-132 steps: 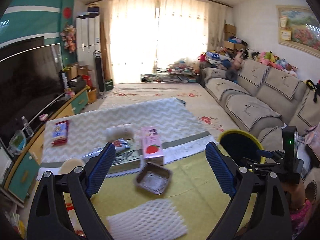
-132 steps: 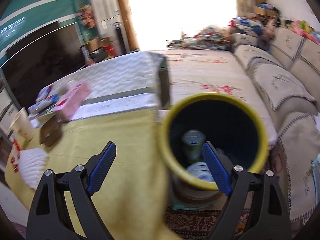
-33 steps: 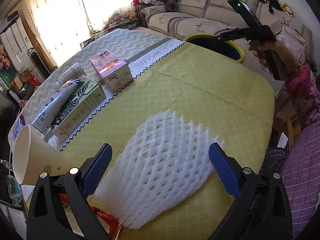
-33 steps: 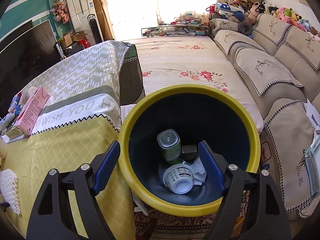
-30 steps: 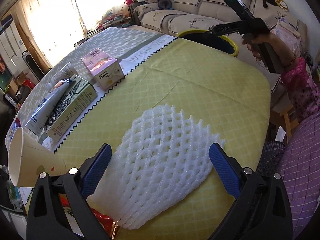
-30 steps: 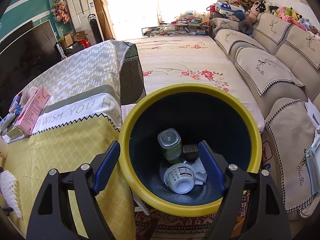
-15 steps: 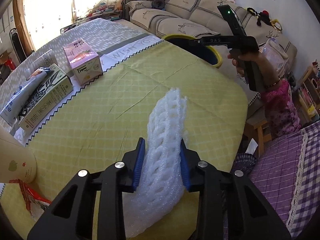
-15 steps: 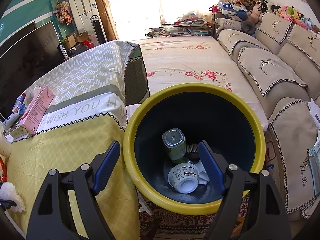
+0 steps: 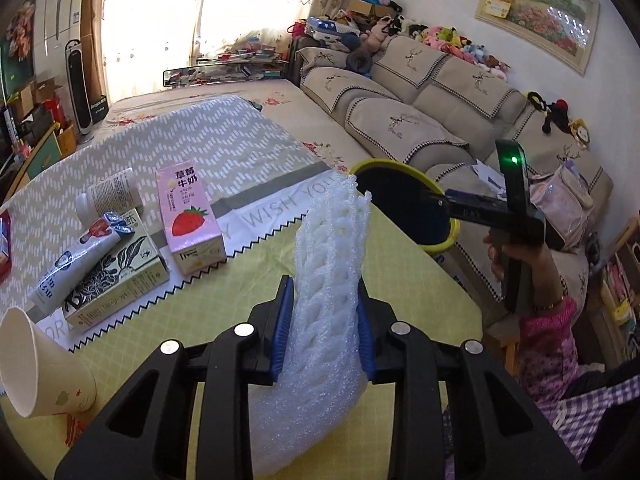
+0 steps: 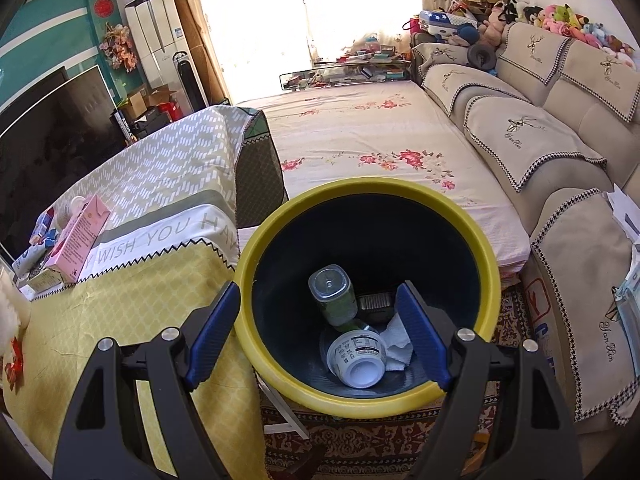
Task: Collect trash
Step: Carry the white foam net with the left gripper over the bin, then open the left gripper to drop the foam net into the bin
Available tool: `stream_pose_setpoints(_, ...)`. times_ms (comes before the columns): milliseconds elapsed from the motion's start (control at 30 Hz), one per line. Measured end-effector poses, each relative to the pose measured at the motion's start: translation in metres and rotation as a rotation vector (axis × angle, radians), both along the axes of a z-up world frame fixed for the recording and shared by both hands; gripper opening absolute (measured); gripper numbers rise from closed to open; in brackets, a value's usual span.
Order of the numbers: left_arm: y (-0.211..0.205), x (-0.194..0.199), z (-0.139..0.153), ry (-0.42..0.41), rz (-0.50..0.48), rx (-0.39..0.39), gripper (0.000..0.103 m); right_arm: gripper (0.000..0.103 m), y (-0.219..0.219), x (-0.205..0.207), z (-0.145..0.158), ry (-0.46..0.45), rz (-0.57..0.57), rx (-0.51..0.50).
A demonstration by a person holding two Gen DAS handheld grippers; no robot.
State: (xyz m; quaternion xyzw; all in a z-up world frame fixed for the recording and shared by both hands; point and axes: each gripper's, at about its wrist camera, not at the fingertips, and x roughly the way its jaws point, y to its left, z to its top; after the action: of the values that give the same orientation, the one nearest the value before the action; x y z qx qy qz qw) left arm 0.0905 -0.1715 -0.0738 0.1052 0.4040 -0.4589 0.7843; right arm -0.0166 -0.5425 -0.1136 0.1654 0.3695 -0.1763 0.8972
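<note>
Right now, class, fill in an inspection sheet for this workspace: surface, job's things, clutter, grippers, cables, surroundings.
Surface: table under a yellow checked cloth.
Job's things: white foam fruit net clamped upright; yellow-rimmed bin beside the table, holding a bottle, a yoghurt cup and tissue.
Clutter: strawberry milk carton, tea box, tube, paper cup.
Grippers: left gripper jaws shut on the net; right gripper jaws open over the bin's rim, holding nothing.
Cables: nothing seen.
Surroundings: sofa, television, bright curtained window.
</note>
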Motion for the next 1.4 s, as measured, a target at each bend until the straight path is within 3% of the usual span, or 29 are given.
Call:
stream_pose_setpoints(267,-0.073,0.006,0.018,-0.012,-0.012,-0.029,0.03,0.076,-0.023,-0.026,0.0,-0.029,-0.073,-0.001)
stream_pose_setpoints(400,-0.127,0.002,0.01,0.001,-0.055,-0.044,0.033,0.076,-0.039,-0.045,0.003,-0.04,-0.118,-0.01)
stream_pose_setpoints(533,-0.193,0.0,-0.01,0.057,-0.101,-0.009,0.033,0.076,-0.056,-0.067,0.003,-0.052,-0.168,-0.006)
stream_pose_setpoints(733,-0.277,-0.009,-0.036,0.054,-0.162,0.047,0.044,0.076,-0.079,-0.088,0.001,-0.048,-0.239,-0.008)
stream_pose_setpoints(800,-0.298,-0.007,-0.044,0.061,-0.162,0.056,0.052,0.076,-0.084,-0.093,0.0,-0.042,-0.254,-0.007)
stream_pose_setpoints(867,-0.314,-0.002,-0.052,0.064,-0.145,0.064,0.068,0.076,-0.088,-0.096,-0.002,-0.035,-0.267,-0.006)
stream_pose_setpoints(933,-0.328,0.003,-0.057,0.066,-0.125,0.067,0.073,0.076,-0.091,-0.098,-0.004,-0.03,-0.275,-0.002)
stream_pose_setpoints(1067,-0.327,0.008,-0.055,0.073,-0.085,0.057,0.081,0.076,-0.092,-0.1,-0.004,-0.026,-0.275,-0.004)
stream_pose_setpoints(1167,-0.301,0.004,-0.042,0.029,-0.059,0.035,0.085,0.076,-0.087,-0.097,-0.003,-0.031,-0.262,-0.006)
stream_pose_setpoints(1400,-0.181,-0.008,0.004,-0.007,0.084,-0.12,0.091,0.077,-0.055,-0.072,0.002,-0.032,-0.171,-0.018)
